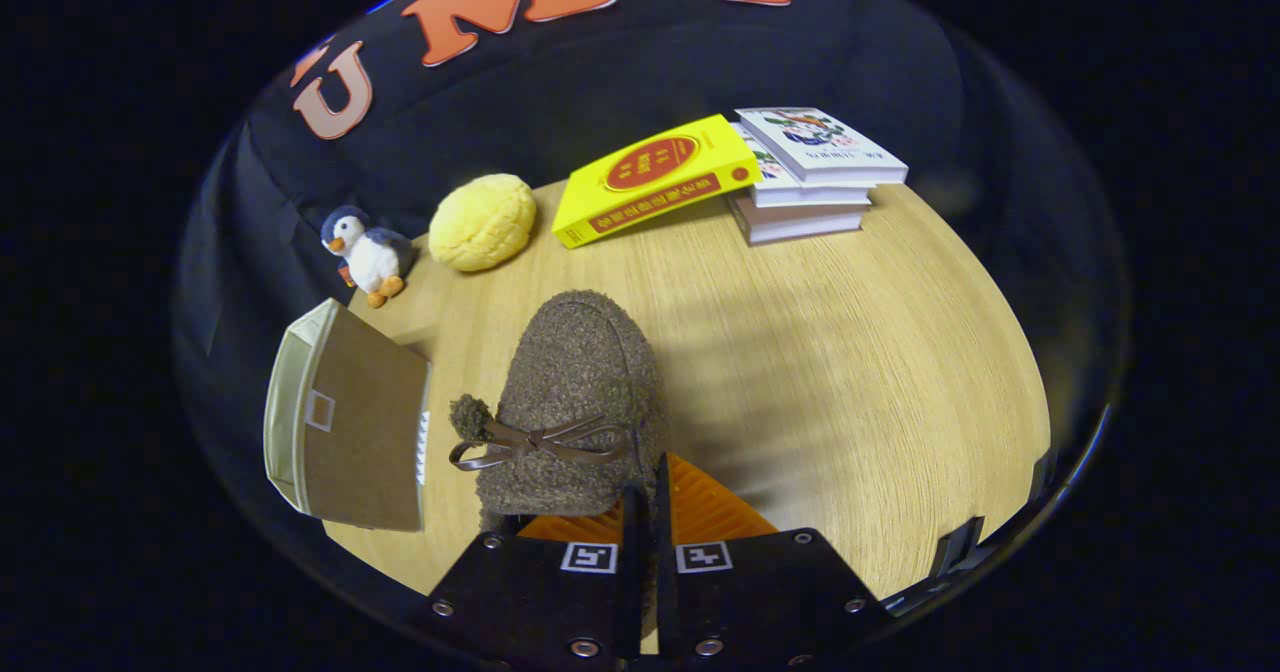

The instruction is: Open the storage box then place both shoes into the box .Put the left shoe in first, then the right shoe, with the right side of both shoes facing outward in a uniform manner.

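A brown fuzzy shoe (pixel 575 392) with a thin bow and a pom-pom hangs just ahead of my fingers, toe pointing away, above the wooden table (pixel 850 372). My gripper (pixel 640 507) is shut on the shoe's heel rim, fingers nearly together. The storage box (pixel 345 417) stands to the left of the shoe, its brown front flap facing me and its pale side wall showing; I cannot tell whether it stands open.
At the table's far side sit a toy penguin (pixel 365 252), a yellow bun-shaped plush (pixel 483 222), a yellow book (pixel 655 177) leaning on a stack of white books (pixel 815 177). The black cloth wall rises behind them.
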`<state>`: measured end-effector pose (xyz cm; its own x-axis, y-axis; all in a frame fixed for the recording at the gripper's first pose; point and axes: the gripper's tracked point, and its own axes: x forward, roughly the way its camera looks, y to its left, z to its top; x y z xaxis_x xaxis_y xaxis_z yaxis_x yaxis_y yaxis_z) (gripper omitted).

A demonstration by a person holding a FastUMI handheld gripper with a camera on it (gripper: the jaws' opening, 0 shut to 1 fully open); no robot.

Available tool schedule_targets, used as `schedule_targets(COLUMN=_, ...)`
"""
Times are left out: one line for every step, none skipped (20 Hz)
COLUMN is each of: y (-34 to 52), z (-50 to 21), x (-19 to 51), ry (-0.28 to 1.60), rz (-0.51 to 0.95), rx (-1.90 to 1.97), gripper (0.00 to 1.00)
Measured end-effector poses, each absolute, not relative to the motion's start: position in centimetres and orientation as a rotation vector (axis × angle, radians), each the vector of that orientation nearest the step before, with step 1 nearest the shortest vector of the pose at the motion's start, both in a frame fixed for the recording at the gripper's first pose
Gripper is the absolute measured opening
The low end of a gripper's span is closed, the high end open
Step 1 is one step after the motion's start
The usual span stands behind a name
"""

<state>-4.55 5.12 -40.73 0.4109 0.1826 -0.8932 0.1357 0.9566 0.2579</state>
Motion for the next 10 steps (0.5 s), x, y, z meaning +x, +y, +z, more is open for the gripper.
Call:
schedule_targets(y=6.7, z=-39.3, x=-3.7, ry=1.132, rz=0.043, rx=0.315, gripper=0.07)
schedule_targets(y=8.1, z=-37.9, x=-3.2, ry=1.119, rz=0.061, rx=0.318, gripper=0.07)
schedule_targets(y=9.6, z=-36.7, x=-2.9, ry=1.106, rz=0.077, rx=0.330, gripper=0.07)
schedule_targets(y=11.1, z=-35.5, x=-2.5, ry=1.098, rz=0.096, rx=0.342, gripper=0.07)
schedule_targets(y=12.6, z=-34.5, x=-2.1, ry=1.091, rz=0.115, rx=0.348, gripper=0.07)
schedule_targets(y=13.9, z=-33.7, x=-1.6, ry=1.083, rz=0.128, rx=0.348, gripper=0.07)
schedule_targets(y=15.1, z=-33.1, x=-1.3, ry=1.081, rz=0.140, rx=0.341, gripper=0.07)
schedule_targets(y=16.4, z=-32.6, x=-0.9, ry=1.078, rz=0.147, rx=0.337, gripper=0.07)
schedule_targets(y=17.7, z=-32.1, x=-0.6, ry=1.078, rz=0.161, rx=0.330, gripper=0.07)
schedule_targets(y=19.1, z=-31.6, x=-0.3, ry=1.079, rz=0.173, rx=0.330, gripper=0.07)
